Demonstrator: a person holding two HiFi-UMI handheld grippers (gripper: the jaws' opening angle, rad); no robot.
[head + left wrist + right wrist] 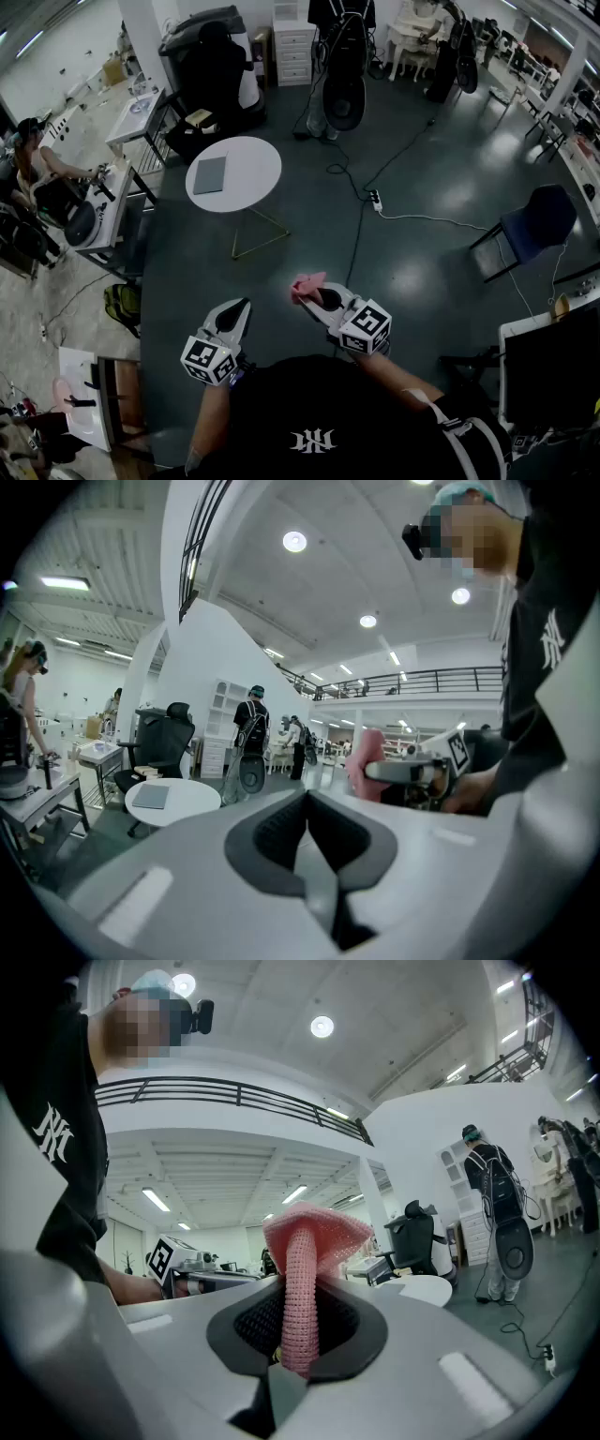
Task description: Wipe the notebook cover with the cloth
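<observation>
A grey notebook (209,174) lies flat on the round white table (251,173) some way ahead of me; it also shows small in the left gripper view, notebook (150,796). My right gripper (315,299) is shut on a pink knitted cloth (306,285), which sticks up from between the jaws, cloth (305,1269). My left gripper (236,317) is shut with nothing in it; its jaws meet in the left gripper view (307,827). Both grippers are held close to my body, well short of the table.
A black office chair (211,80) stands behind the table. A blue chair (536,221) is at the right. A cable and power strip (375,200) run across the dark floor. Desks line the left side, with a person (33,159) seated there.
</observation>
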